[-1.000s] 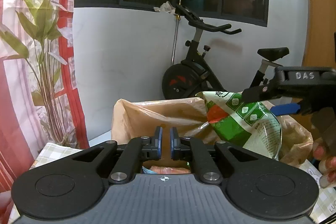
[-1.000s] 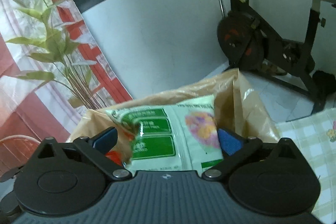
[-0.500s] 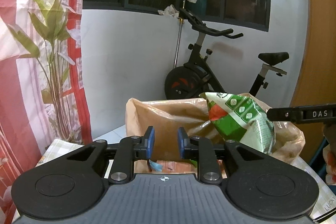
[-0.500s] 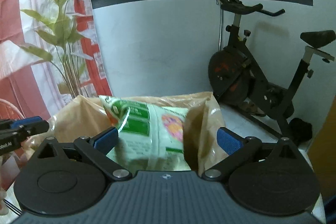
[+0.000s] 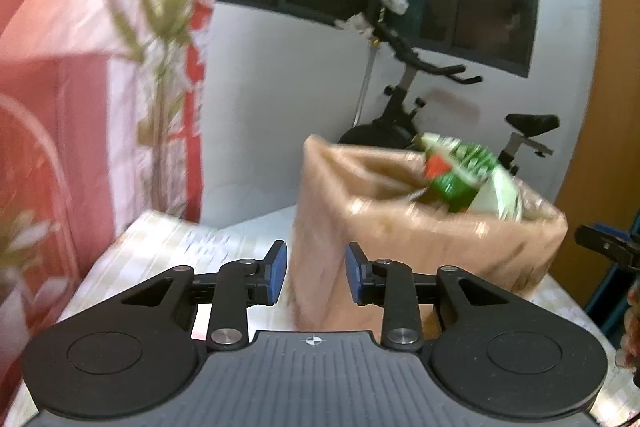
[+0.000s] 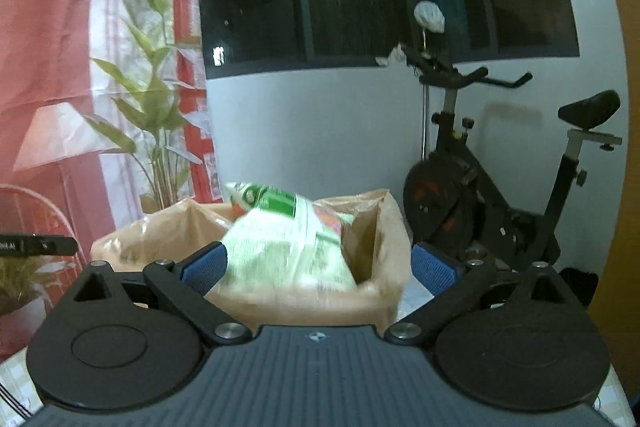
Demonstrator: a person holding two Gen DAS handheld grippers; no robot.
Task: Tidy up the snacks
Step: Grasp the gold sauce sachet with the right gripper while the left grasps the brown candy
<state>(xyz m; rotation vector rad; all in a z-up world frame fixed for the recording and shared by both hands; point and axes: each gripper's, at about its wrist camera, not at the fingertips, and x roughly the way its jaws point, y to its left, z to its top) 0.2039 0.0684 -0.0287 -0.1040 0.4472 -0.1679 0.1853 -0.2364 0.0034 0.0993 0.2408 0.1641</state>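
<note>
Setting: checked tablecloth (image 5: 168,243), white wall, black exercise bike (image 6: 500,195) behind. Item: green-and-white crinkly snack packet (image 6: 280,247) standing in tan paper bag (image 5: 400,227), top protruding. Left gripper (image 5: 316,271) part-open, empty; right gripper (image 6: 318,263) wide apart, empty. Advice: fetch the next snack without tipping the bag

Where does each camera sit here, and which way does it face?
Left wrist: on the left gripper, facing the brown bag across the table; fingers apart, right gripper's tip at far right.
Right wrist: on the right gripper, facing the bag's opening; fingers wide, empty.
Shared: bag, green snack packet, exercise bike.
</note>
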